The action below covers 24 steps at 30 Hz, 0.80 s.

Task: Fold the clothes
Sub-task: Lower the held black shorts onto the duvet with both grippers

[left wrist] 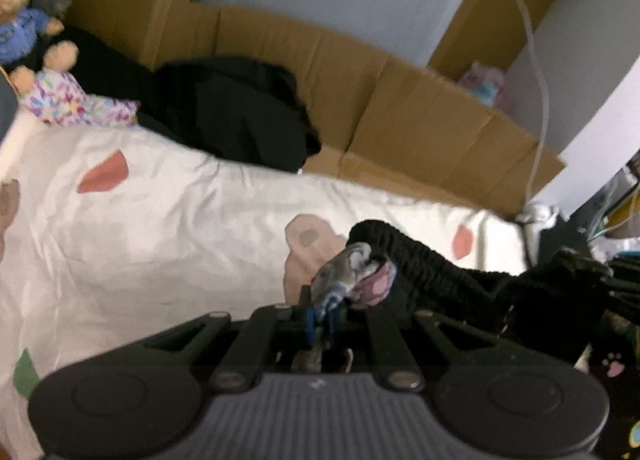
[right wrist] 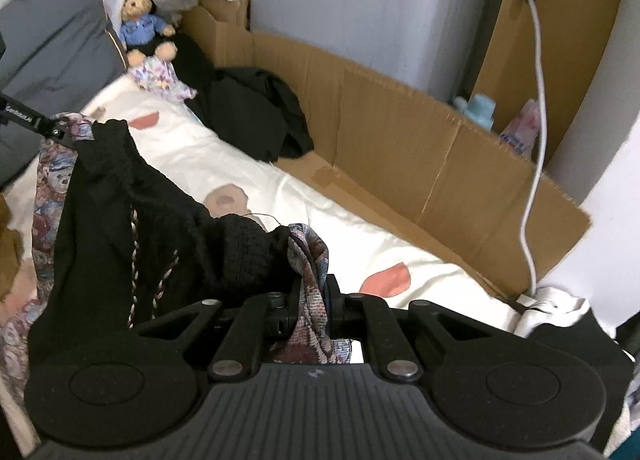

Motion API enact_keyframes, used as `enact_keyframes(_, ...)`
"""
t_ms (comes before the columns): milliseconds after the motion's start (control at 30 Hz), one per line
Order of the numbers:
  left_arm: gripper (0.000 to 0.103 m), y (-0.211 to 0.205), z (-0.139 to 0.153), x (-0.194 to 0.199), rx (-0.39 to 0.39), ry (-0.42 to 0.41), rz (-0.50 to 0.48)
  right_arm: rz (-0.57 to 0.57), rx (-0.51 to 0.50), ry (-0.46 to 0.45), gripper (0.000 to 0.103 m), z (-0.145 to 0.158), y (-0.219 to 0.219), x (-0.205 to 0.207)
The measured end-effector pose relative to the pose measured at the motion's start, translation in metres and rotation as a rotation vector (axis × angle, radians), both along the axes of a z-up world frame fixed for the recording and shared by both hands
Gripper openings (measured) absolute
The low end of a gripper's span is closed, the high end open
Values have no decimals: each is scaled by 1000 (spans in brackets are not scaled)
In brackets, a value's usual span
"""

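My left gripper (left wrist: pixel 320 316) is clamped on one corner of the patterned garment (right wrist: pixel 308 260), right gripper (right wrist: pixel 312 300) clamped on another; both angled down. Garment w/ black knit waistband hangs btwn them over the white bedsheet (left wrist: pixel 160 228).

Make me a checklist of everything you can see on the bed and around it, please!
Surface: white bedsheet with pink and brown shapes, wrinkled.
Job's things: black garment with bear-print lining held up between both grippers; black clothes pile lies by the cardboard.
Clutter: teddy bear in blue shirt; floral cloth below it.
Grippers: left gripper shut on the garment's edge; right gripper shut on it too.
Cables: white cable hangs down the wall.
Surroundings: flattened cardboard along the bed; grey pillow.
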<state>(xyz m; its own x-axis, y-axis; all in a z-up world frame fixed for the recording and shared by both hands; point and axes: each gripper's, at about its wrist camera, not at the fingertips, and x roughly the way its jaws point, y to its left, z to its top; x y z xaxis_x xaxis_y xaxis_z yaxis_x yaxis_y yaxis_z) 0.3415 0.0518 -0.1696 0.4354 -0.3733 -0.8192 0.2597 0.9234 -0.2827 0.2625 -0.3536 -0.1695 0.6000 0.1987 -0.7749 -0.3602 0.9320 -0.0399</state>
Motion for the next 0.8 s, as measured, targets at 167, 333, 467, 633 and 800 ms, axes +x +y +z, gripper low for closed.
enact_keyframes(167, 7, -7, -51, 19, 25, 79, 15, -5, 7, 70, 9, -61, -1, 22)
enact_keyframes(333, 8, -3, -86, 24, 31, 152, 33, 3, 60, 147, 14, -106, -4, 27)
enact_keyframes(467, 14, 9, -96, 28, 38, 197, 48, 53, 94, 245, 31, -127, -8, 26)
enact_keyframes(633, 26, 15, -87, 36, 51, 212, 21, 119, 160, 291, 57, -123, -20, 33)
enact_keyframes(800, 40, 17, -68, 50, 65, 191, -12, 206, 225, 298, 67, -105, -38, 50)
